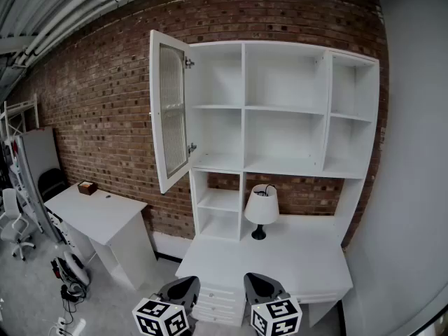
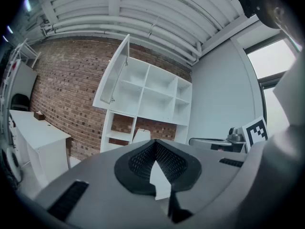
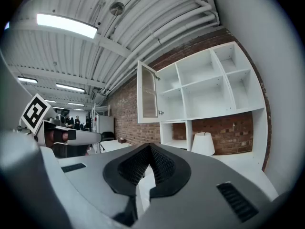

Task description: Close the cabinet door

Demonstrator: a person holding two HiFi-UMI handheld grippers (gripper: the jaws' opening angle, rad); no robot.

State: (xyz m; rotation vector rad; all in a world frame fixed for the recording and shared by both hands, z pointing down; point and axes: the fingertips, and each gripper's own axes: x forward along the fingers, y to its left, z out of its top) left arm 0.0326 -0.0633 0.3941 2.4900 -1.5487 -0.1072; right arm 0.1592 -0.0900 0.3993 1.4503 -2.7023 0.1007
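The white wall cabinet (image 1: 283,110) hangs on a brick wall. Its glass-panelled door (image 1: 170,117) on the left column stands swung wide open toward me. The door also shows in the left gripper view (image 2: 114,73) and in the right gripper view (image 3: 147,92). Both grippers sit low at the frame's bottom, well short of the cabinet and below the door. My left gripper (image 1: 183,283) has its jaws together with nothing between them (image 2: 155,144). My right gripper (image 1: 259,281) is likewise shut and empty (image 3: 150,147).
A white desk (image 1: 294,257) with drawers stands under the cabinet and carries a table lamp (image 1: 262,208). To the left is a white side table (image 1: 98,212) with a small brown box (image 1: 87,187). Office chairs (image 1: 14,222) and cables sit at far left.
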